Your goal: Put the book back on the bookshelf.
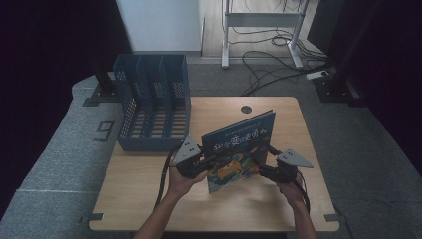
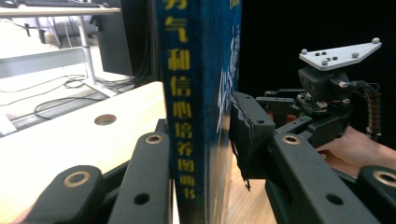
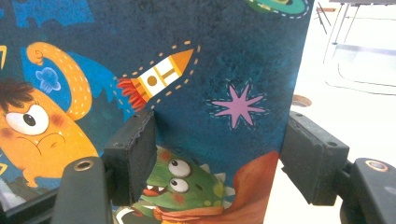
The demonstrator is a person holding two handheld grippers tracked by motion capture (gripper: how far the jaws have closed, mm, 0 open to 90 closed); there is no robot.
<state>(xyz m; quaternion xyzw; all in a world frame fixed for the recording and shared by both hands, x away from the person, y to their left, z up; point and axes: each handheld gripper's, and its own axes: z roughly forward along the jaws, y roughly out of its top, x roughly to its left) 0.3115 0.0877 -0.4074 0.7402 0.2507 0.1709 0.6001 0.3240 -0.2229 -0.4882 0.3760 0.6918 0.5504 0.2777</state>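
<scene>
A dark blue picture book (image 1: 239, 149) stands upright on the wooden table (image 1: 149, 199), with its cover of cartoon monsters facing the person. My left gripper (image 1: 211, 158) is shut on the spine end. In the left gripper view the spine (image 2: 187, 93) with yellow lettering sits between the two pads (image 2: 247, 135). My right gripper (image 1: 261, 152) is at the book's free edge and stands open. In the right gripper view one pad (image 3: 135, 154) lies in front of the cover (image 3: 210, 70) and the other pad (image 3: 313, 158) sits just past the edge.
A blue mesh file rack (image 1: 152, 109) with several slots stands at the table's back left. A round cable hole (image 1: 246, 109) lies behind the book. Beyond the table, desk legs and cables (image 1: 268, 59) cross the floor.
</scene>
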